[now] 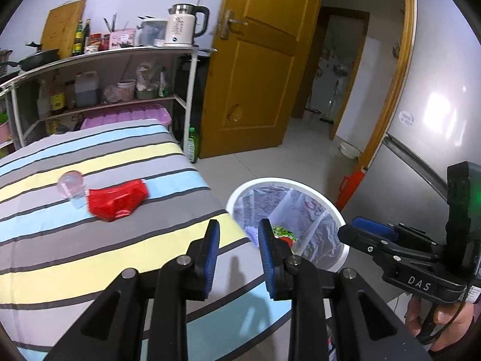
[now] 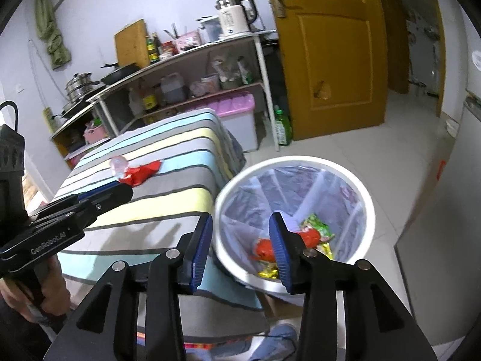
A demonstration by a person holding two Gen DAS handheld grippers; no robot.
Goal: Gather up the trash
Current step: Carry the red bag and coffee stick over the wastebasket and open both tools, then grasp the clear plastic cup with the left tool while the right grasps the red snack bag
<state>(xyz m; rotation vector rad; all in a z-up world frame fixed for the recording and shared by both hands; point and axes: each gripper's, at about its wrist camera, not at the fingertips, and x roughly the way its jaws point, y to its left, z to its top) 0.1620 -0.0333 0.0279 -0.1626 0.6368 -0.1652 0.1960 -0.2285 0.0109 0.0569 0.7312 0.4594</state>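
Note:
A crumpled red wrapper [image 1: 117, 200] and a clear plastic cup [image 1: 71, 185] lying on its side sit together on the striped cloth surface [image 1: 90, 258]. Off its right corner stands a white bin [image 1: 300, 184] with a clear liner; in the right wrist view, red, green and gold wrappers [image 2: 314, 230] lie at its bottom. My left gripper [image 1: 239, 228] is open and empty over the corner of the cloth, short of the red wrapper. Above the bin's near rim [image 2: 370, 207], my right gripper [image 2: 242, 221] is open with nothing between its fingers.
A white shelf rack [image 1: 189, 96] with a kettle [image 1: 183, 25], bottles and jars stands behind the striped surface. Beside the rack are a pink-lidded box [image 1: 126, 115] and a green bottle [image 1: 192, 146]. A wooden door [image 1: 258, 69] stands open; a fridge [image 1: 436, 105] is at right.

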